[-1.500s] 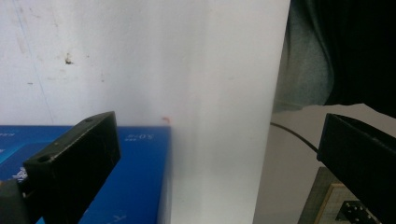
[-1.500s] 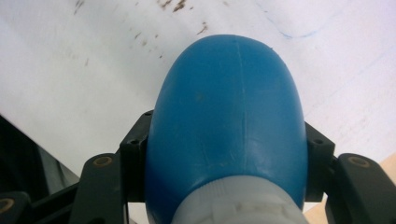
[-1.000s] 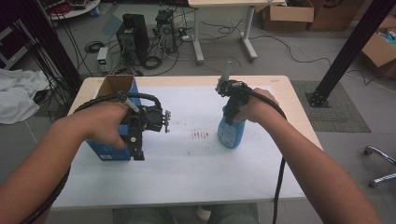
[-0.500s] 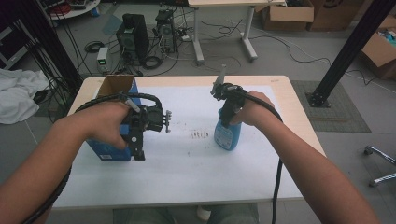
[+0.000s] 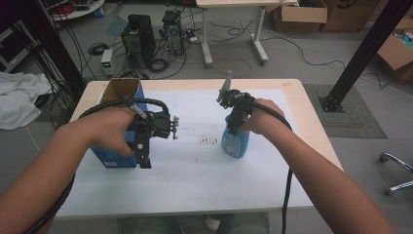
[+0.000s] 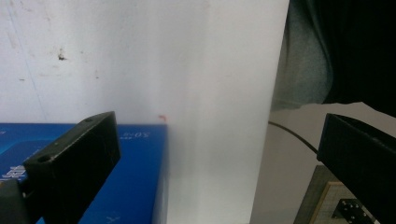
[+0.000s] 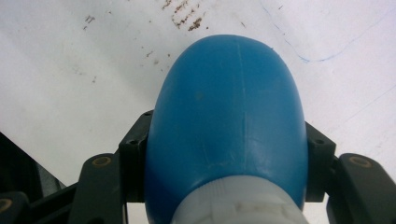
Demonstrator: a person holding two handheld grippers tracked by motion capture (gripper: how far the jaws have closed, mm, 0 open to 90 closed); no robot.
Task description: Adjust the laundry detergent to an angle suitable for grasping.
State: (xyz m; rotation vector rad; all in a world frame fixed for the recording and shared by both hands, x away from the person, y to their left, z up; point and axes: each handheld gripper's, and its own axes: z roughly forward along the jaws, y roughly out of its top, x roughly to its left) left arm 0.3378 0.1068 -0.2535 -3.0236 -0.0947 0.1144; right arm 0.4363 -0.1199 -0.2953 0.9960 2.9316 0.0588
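A blue spray bottle [image 5: 236, 142] stands on the white table sheet [image 5: 195, 180], right of centre. My right gripper [image 5: 233, 127] comes down over its top and is shut on the bottle; in the right gripper view the jaws press both sides of the blue bottle [image 7: 229, 107] above its white collar. A blue box [image 5: 113, 157] with an open cardboard top sits at the left. My left gripper [image 5: 145, 159] hovers beside it, jaws pointing towards the person. In the left gripper view my left gripper [image 6: 219, 158] is open with nothing between the jaws, and the blue box [image 6: 135, 186] lies at lower left.
A brown smear [image 5: 209, 141] marks the sheet between the box and the bottle. The table's near edge [image 6: 275, 116] lies just past the left jaws. Behind the table are a computer tower [image 5: 139, 39], cables and cardboard boxes [image 5: 302, 14]; a black post [image 5: 360, 53] stands at right.
The right gripper and the bottle have shifted slightly left. The left gripper has stayed where it was.
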